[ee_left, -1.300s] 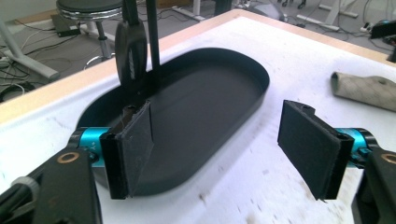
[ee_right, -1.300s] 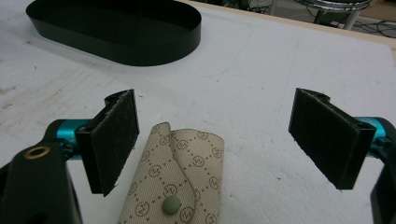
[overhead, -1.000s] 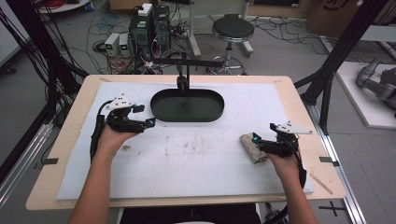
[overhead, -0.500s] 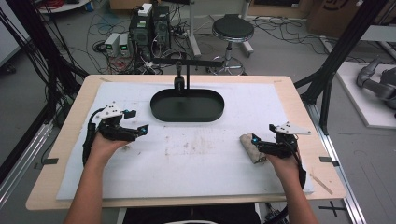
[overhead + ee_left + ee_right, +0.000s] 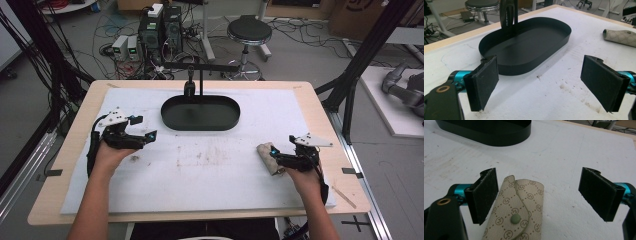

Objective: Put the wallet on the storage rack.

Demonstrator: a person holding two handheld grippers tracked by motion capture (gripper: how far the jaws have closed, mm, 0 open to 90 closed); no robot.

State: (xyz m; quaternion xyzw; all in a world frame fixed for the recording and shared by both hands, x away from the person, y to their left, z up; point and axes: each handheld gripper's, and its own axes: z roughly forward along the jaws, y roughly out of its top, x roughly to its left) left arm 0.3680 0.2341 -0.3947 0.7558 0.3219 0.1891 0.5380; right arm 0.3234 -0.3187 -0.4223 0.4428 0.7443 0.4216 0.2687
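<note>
A small beige pouch [image 5: 516, 212] with a repeating monogram print and a snap button on its flap lies on the white foam mat [image 5: 215, 185] toward the right side of the bench [image 5: 320, 105], well apart from the black oval tray [image 5: 200, 113] that sits at the mat's far middle. In the right gripper view the pouch lies between the two black pads, close against the left-hand one and clear of the other, with bare mat between it and that far pad. The right gripper [image 5: 274, 159] rests low over the pouch in the high view, its fingers [image 5: 600, 192] spread wide and closed on nothing. The left gripper [image 5: 145, 135] is held above the left part of the mat, near the tray's left end, and its fingers [image 5: 484, 81] also stand wide apart with nothing between them but stained foam. In the left gripper view the tray lies just ahead, a black upright post [image 5: 509, 15] rising at its far rim, and the pouch shows at the far right. A round stool [image 5: 249, 31] and cabled electronics boxes [image 5: 157, 27] stand on the floor beyond the bench.
</note>
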